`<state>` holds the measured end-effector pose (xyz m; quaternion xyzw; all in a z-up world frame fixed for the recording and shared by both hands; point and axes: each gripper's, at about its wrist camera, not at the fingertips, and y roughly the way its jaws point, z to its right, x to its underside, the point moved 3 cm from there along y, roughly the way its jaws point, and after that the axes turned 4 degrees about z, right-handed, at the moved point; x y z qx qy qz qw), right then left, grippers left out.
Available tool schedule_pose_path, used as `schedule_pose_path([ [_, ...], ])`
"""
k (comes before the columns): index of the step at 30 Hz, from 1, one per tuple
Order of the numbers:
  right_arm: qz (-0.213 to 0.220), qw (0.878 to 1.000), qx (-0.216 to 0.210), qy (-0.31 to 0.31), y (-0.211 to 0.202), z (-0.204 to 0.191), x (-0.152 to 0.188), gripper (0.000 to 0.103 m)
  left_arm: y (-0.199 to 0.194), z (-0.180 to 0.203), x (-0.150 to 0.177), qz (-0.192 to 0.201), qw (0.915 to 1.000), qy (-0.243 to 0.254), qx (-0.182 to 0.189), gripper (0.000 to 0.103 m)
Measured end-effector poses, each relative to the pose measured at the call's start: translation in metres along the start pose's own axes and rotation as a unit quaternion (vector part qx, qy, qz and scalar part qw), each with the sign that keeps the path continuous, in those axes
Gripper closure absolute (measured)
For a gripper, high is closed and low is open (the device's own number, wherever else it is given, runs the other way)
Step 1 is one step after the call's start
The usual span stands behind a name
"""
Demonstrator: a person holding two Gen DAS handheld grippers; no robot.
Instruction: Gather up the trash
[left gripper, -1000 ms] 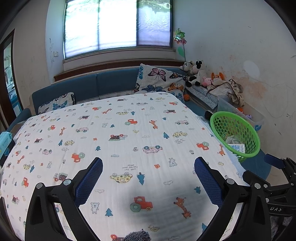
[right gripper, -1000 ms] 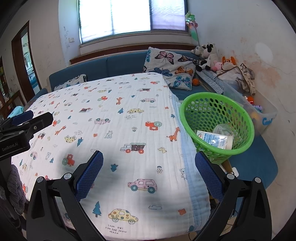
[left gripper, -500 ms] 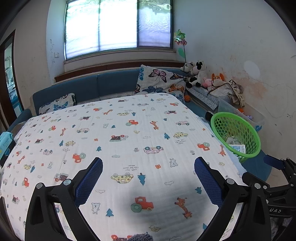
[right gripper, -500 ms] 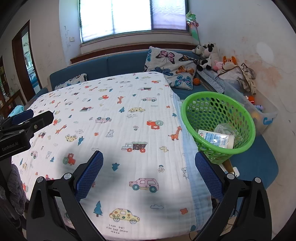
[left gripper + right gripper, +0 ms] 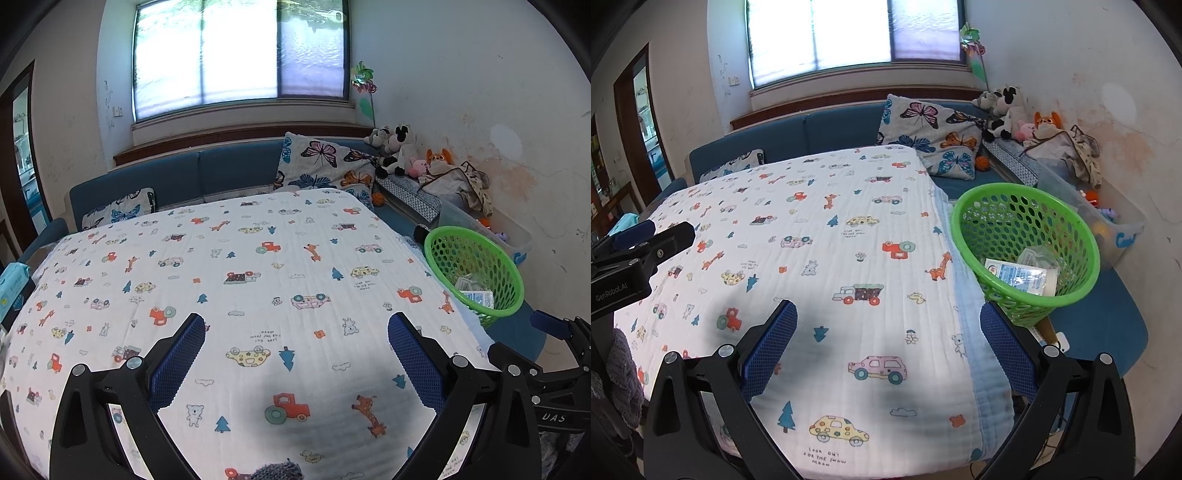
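Note:
A green perforated basket (image 5: 1023, 236) stands off the right edge of the table, holding a white and blue packet (image 5: 1015, 275) and crumpled clear wrapping (image 5: 1039, 256). The same basket (image 5: 474, 271) shows at the right in the left wrist view, with the packet (image 5: 478, 297) inside. My left gripper (image 5: 295, 356) is open above the near part of the cartoon-print cloth (image 5: 240, 295), nothing between its blue pads. My right gripper (image 5: 888, 345) is open over the cloth's near right corner (image 5: 967, 369), left of the basket and empty.
A blue sofa (image 5: 192, 173) with a butterfly cushion (image 5: 325, 166) runs behind the table. Plush toys (image 5: 397, 149), a cloth heap and a clear storage box (image 5: 1108, 218) line the right wall. A tissue pack (image 5: 13, 286) lies at the table's left edge.
Both grippers drew back and rose slightly; the basket looks smaller and farther. Both stay open and empty.

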<state>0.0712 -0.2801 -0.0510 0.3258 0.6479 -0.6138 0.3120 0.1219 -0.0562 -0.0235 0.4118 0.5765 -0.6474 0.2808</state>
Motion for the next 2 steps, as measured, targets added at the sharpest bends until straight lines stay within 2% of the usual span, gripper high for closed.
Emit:
schedule_pose_path([
  [2, 0.0, 1.0, 0.0, 0.0, -0.0001, 0.0, -0.0001, 0.005, 0.0006, 0.0002, 0.0, 0.0, 1.0, 0.0, -0.001, 0.007],
])
